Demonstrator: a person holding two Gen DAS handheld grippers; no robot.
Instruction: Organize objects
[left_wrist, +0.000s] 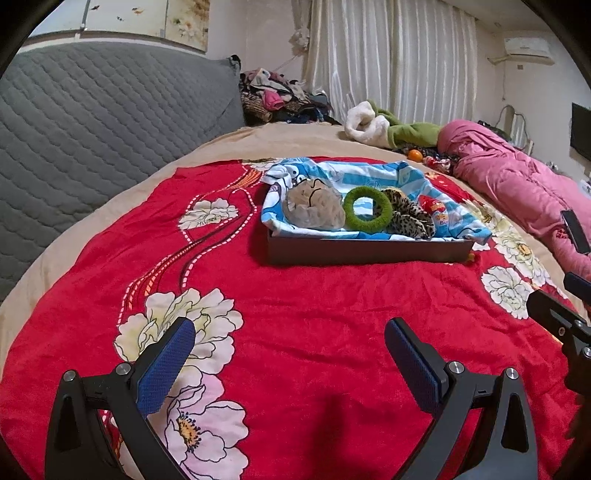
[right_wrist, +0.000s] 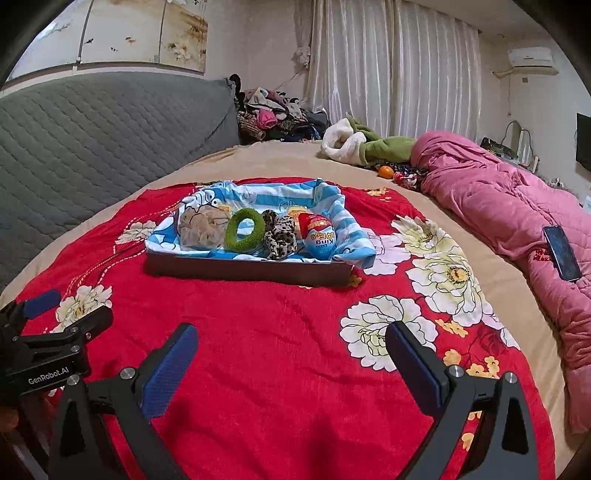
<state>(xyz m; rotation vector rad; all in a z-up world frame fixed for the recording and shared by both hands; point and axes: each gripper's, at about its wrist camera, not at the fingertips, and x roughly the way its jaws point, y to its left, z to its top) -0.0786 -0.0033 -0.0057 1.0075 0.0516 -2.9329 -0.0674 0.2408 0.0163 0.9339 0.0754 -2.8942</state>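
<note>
A dark tray (left_wrist: 369, 249) lined with a blue striped cloth (left_wrist: 369, 173) stands on the red flowered blanket (left_wrist: 314, 314). In it lie a beige scrunchie (left_wrist: 312, 208), a green ring scrunchie (left_wrist: 367, 207), a leopard scrunchie (left_wrist: 406, 218) and a red and blue toy egg (left_wrist: 436, 212). The same tray (right_wrist: 247, 271) shows in the right wrist view with the beige scrunchie (right_wrist: 203, 225), green ring (right_wrist: 244, 229), leopard scrunchie (right_wrist: 279, 236) and egg (right_wrist: 318, 236). My left gripper (left_wrist: 290, 330) is open and empty, well short of the tray. My right gripper (right_wrist: 291, 332) is open and empty too.
A pink quilt (right_wrist: 517, 206) with a phone (right_wrist: 561, 253) on it lies at the right. A green and white garment (right_wrist: 362, 144) and an orange (right_wrist: 386, 171) lie beyond the blanket. A grey quilted headboard (left_wrist: 92, 122) and a clothes pile (left_wrist: 273, 96) stand behind.
</note>
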